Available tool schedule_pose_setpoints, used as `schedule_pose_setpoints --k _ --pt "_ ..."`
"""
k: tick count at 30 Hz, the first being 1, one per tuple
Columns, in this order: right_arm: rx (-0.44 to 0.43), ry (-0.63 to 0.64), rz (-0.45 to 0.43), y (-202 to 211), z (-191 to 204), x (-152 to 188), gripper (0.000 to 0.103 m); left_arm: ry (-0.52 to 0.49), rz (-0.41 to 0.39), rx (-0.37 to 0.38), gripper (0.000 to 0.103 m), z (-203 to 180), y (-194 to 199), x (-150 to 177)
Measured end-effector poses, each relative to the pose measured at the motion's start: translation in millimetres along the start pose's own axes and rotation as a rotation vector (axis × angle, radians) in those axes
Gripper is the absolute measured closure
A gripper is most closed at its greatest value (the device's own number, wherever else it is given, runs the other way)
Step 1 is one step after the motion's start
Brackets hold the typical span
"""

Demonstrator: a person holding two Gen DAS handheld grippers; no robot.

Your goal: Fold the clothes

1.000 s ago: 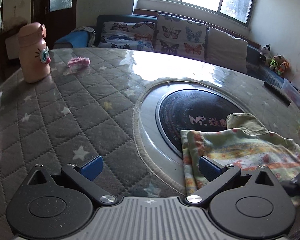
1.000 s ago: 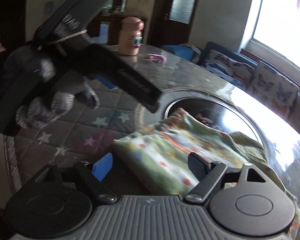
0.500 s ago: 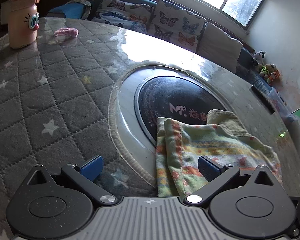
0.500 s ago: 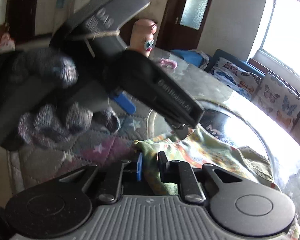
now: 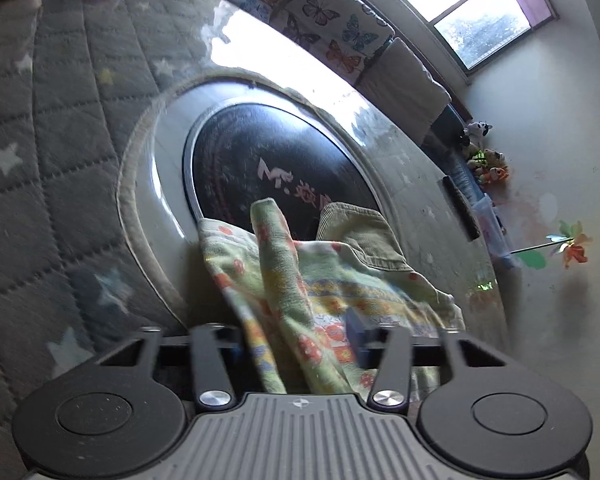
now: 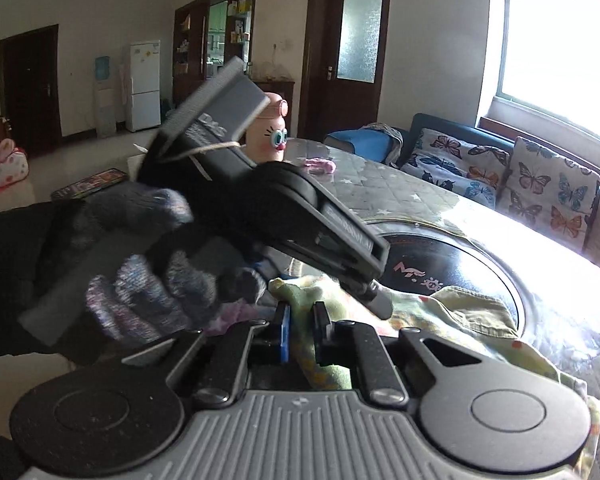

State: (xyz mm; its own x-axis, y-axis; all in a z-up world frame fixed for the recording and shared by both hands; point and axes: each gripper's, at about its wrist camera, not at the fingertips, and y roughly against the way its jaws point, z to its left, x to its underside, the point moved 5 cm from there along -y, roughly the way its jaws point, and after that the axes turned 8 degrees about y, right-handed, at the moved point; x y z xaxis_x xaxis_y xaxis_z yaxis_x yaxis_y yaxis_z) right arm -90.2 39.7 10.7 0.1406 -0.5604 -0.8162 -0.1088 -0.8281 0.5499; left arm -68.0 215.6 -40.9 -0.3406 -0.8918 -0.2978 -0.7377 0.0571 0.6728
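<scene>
A green flowered garment (image 5: 296,280) lies over the black round hotplate (image 5: 260,160) in the middle of the table. In the left wrist view my left gripper (image 5: 300,340) has the garment's near edge between its jaws, which are partly closed with cloth bunched in the gap. In the right wrist view my right gripper (image 6: 302,330) is shut on a corner of the same garment (image 6: 472,312). The left gripper's body (image 6: 284,208), held in a gloved hand, sits just ahead of it over the cloth.
The table has a grey quilted star cover (image 5: 48,128). A pink cartoon bottle (image 6: 270,136) and a small pink item (image 6: 320,166) stand at the far side. A sofa with butterfly cushions (image 6: 520,176) runs under the window. A black remote (image 5: 458,208) lies near the table's right edge.
My left gripper moved forward over the garment's edge and its jaws closed in on the cloth. My right gripper stayed shut on the corner and rose, lifting it.
</scene>
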Motion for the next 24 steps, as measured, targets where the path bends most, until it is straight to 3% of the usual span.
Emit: schedule_pose_setpoints --k 3,5,7,9,12,15,20,24 --pt "-0.018 -0.021 -0.001 4.3 -5.8 5.7 0.093 0.025 0.006 0.009 0.084 5.0 -3.4 0.8" --pt "-0.032 -0.044 -0.002 6.2 -10.4 8.8 0.090 0.016 0.001 0.003 0.086 5.3 -3.4 1.4" --pt "-0.033 -0.073 -0.007 9.5 -15.1 12.3 0.079 0.011 -0.002 -0.001 0.087 5.1 -3.4 0.8" --pt "0.003 -0.128 -0.005 15.3 -26.4 20.9 0.077 0.006 -0.006 -0.005 0.087 5.0 -3.4 0.0" --pt "0.081 -0.204 0.016 19.6 -55.7 37.0 0.076 -0.006 -0.012 -0.010 0.087 4.1 -3.6 0.7" --pt "0.197 -0.258 0.055 23.3 -88.6 56.2 0.056 -0.013 -0.017 -0.015 0.087 3.2 -4.5 1.7" --pt "0.392 -0.368 0.123 25.3 -151.0 95.9 0.049 -0.024 -0.025 -0.023 0.087 1.7 -6.2 3.1" --pt "0.475 -0.486 0.133 25.9 -197.5 125.0 0.048 -0.047 -0.030 -0.033 0.087 -0.3 -6.6 3.8"
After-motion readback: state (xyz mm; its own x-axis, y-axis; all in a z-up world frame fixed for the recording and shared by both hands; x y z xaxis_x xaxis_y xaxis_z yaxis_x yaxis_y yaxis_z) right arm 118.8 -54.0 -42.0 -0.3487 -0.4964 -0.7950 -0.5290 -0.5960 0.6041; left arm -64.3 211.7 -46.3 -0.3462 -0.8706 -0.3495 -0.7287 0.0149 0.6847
